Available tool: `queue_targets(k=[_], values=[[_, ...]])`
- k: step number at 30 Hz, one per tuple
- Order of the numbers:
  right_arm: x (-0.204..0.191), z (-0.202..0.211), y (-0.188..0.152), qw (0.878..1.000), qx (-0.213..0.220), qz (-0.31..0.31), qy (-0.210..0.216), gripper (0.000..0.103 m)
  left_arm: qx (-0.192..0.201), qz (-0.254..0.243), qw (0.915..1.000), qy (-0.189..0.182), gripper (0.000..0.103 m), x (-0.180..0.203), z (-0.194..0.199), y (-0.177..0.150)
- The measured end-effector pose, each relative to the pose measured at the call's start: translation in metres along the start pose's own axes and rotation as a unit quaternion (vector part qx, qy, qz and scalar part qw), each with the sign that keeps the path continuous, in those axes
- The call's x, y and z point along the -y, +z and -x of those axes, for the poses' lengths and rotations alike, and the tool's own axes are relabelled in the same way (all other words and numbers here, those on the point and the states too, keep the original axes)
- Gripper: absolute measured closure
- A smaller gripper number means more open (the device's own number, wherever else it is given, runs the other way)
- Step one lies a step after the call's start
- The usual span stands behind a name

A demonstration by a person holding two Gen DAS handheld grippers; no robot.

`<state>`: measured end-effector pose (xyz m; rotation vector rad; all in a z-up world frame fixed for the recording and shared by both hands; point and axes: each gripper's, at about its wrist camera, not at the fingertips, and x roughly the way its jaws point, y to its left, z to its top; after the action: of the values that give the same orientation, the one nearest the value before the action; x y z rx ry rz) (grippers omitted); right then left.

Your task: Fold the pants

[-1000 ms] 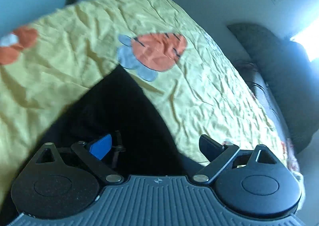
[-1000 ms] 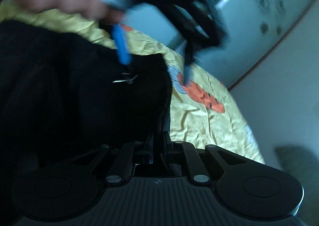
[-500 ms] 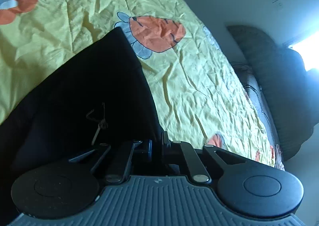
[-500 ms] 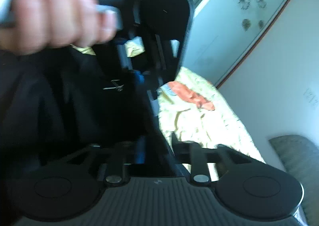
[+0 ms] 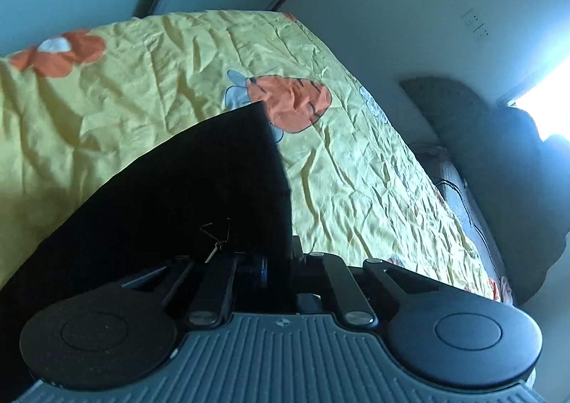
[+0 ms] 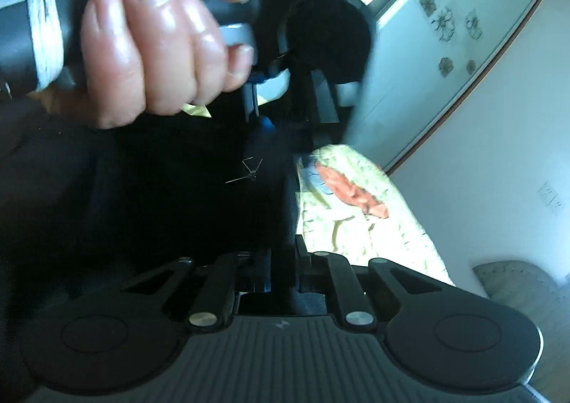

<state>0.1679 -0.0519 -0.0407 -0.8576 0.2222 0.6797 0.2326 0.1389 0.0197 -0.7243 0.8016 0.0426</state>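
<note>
Both tools pinch the pants [image 5: 185, 196] edge — left tool [image 5: 281, 260] clamped, right tool [image 6: 283, 267] closing on thin cloth; may slip onto bed [image 5: 356, 189].

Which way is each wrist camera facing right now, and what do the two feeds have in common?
Left wrist: sits behind the left gripper, angled down over the black pants and yellow bedspread toward a wall; only that gripper's own parts show.
Right wrist: sits behind the right gripper, facing across the pants at the person's hand gripping the other tool.
Shared: pants edge pinched between each tool's jaws, small white logo, orange print.
</note>
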Motion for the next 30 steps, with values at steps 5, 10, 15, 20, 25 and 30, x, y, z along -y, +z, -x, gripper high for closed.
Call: queue_targets(k=[5,10,15,20,25,30], values=[[0.019,-0.004,-0.025,0.998,-0.033,0.006,-0.058,0.088,0.009,-0.010,0.9998,-0.014,0.095,-0.008,0.022,-0.009],[0.057,-0.006,-0.076,0.988,-0.104,-0.024,-0.114,0.088,0.010,-0.016,0.9996,-0.022,0.095,-0.012,0.037,-0.016],[0.088,0.013,-0.106,0.977,-0.145,-0.086,-0.132,0.091,0.007,-0.027,0.9994,-0.021,0.095,-0.017,0.050,-0.026],[0.065,0.060,-0.085,0.981,-0.136,-0.050,-0.126,0.094,0.004,-0.049,0.9983,-0.031,0.095,-0.029,0.075,-0.035],[0.040,0.107,-0.071,0.983,-0.127,-0.053,-0.118,0.094,-0.008,-0.084,0.9957,-0.038,0.095,-0.043,0.103,-0.050],[0.005,0.144,-0.059,0.986,-0.122,-0.053,-0.102,0.094,-0.015,-0.111,0.9930,-0.037,0.095,-0.058,0.124,-0.064]])
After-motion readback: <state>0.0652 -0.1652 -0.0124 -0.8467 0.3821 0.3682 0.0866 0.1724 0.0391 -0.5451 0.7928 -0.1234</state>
